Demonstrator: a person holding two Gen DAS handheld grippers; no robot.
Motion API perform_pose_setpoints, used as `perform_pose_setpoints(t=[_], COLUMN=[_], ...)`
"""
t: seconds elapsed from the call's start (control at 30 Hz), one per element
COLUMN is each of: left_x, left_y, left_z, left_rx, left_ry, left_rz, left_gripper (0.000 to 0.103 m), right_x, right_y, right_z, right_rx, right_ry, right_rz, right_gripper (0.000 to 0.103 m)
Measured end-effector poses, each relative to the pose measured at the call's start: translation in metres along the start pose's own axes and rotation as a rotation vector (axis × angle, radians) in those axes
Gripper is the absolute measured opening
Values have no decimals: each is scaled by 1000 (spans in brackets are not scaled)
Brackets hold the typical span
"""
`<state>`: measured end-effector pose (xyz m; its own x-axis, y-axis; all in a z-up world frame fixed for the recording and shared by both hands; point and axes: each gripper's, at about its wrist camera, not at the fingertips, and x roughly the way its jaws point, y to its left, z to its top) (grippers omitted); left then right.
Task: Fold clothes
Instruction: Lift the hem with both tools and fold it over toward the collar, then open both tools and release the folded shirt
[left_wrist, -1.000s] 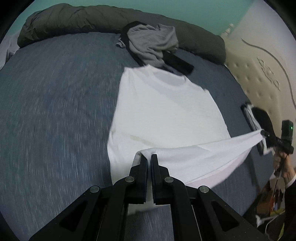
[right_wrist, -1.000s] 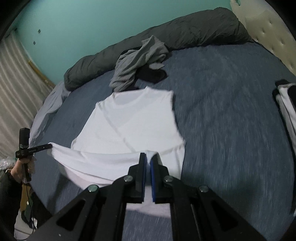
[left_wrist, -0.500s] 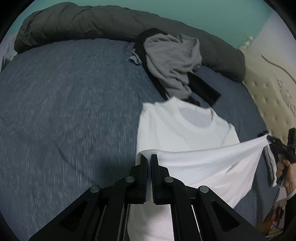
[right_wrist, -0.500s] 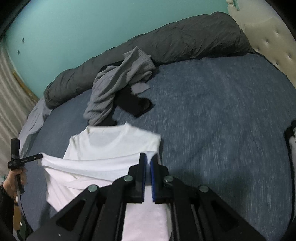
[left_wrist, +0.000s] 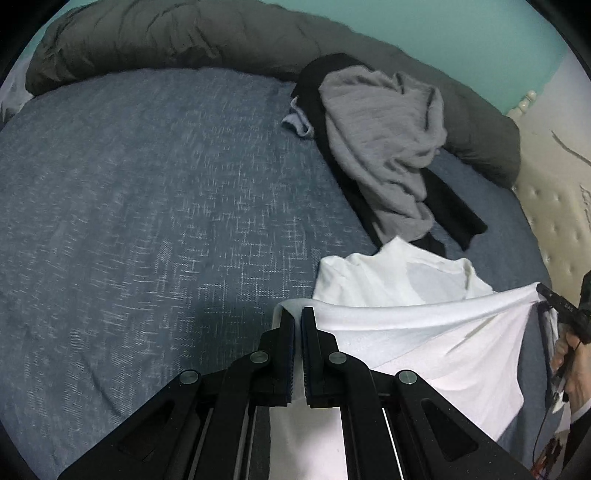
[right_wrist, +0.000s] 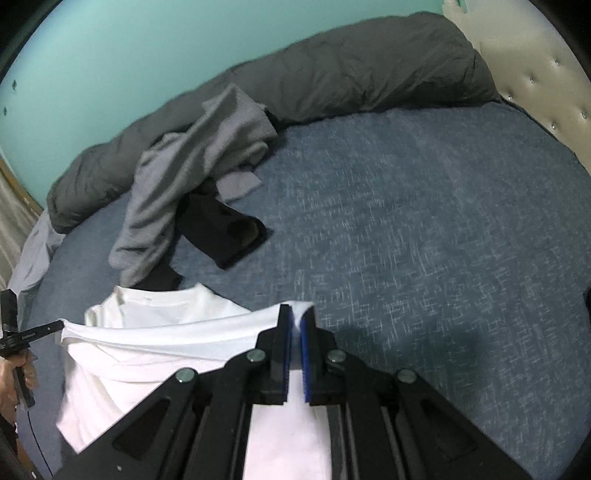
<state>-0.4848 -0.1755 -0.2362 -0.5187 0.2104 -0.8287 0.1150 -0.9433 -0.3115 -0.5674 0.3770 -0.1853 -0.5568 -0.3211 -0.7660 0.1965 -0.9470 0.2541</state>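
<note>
A white T-shirt (left_wrist: 417, 332) lies on the blue bed cover, its collar end towards the headboard side and its hem lifted over the body. My left gripper (left_wrist: 297, 314) is shut on one hem corner. My right gripper (right_wrist: 297, 312) is shut on the other hem corner of the white T-shirt (right_wrist: 155, 347). The hem stretches taut between the two, just short of the collar. From the left wrist, the right gripper (left_wrist: 543, 290) shows at the far right edge; from the right wrist, the left gripper (right_wrist: 61, 325) at the far left.
A crumpled grey garment (left_wrist: 388, 147) lies on a black garment (left_wrist: 454, 218) just beyond the collar. A rolled dark duvet (right_wrist: 332, 77) runs along the far edge. The cream tufted headboard (left_wrist: 554, 206) is on the right. The blue bed cover (right_wrist: 424, 221) spreads wide.
Both grippers have carried the hem forward over the shirt towards the collar and slightly lower. More of the shirt's body is now covered by the folded-over part, and the grey garment looks nearer.
</note>
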Motion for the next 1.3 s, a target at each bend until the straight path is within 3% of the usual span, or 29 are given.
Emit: perform_pose_setpoints(t=[0.2, 0.3, 0.33, 0.37, 0.43, 0.6, 0.73, 0.93, 1.0, 1.07, 1.3], left_x=[26, 14, 9, 1, -11, -41, -60, -84, -86, -86, -83], left_y=[4, 17, 22, 27, 34, 31, 32, 34, 38, 41, 35], left_z=[-9, -9, -9, -10, -15, -58, -104, -164, -178, -189, -210], left_rx=[-14, -68, -86, -106, -113, -46, -7, -29, -51, -72, -104], left_ry=[36, 1, -12, -23, -24, 19, 62, 108, 119, 127, 135], left_rz=[26, 20, 16, 15, 11, -13, 0, -66, -82, -86, -114], left_gripper=[5, 24, 36, 40, 40, 44, 47, 47, 48, 54, 56], right_x=[29, 29, 22, 14, -3, -33, -49, -68, -73, -77, -72], right_y=[-2, -11, -13, -16, -28, -37, -41, -42, -44, -47, -47], right_z=[-18, -21, -21, -22, -27, -66, -124, -189, -200, -209, -222], right_rx=[6, 40, 36, 36, 102, 129, 156, 141, 158, 180, 230], right_ry=[50, 68, 43, 20, -8, 41, 118, 198, 209, 214, 226], right_rz=[-35, -18, -35, -48, -17, 79, 138, 161, 176, 184, 200], right_gripper=[5, 10, 21, 39, 46, 49, 51, 52, 53, 61, 61])
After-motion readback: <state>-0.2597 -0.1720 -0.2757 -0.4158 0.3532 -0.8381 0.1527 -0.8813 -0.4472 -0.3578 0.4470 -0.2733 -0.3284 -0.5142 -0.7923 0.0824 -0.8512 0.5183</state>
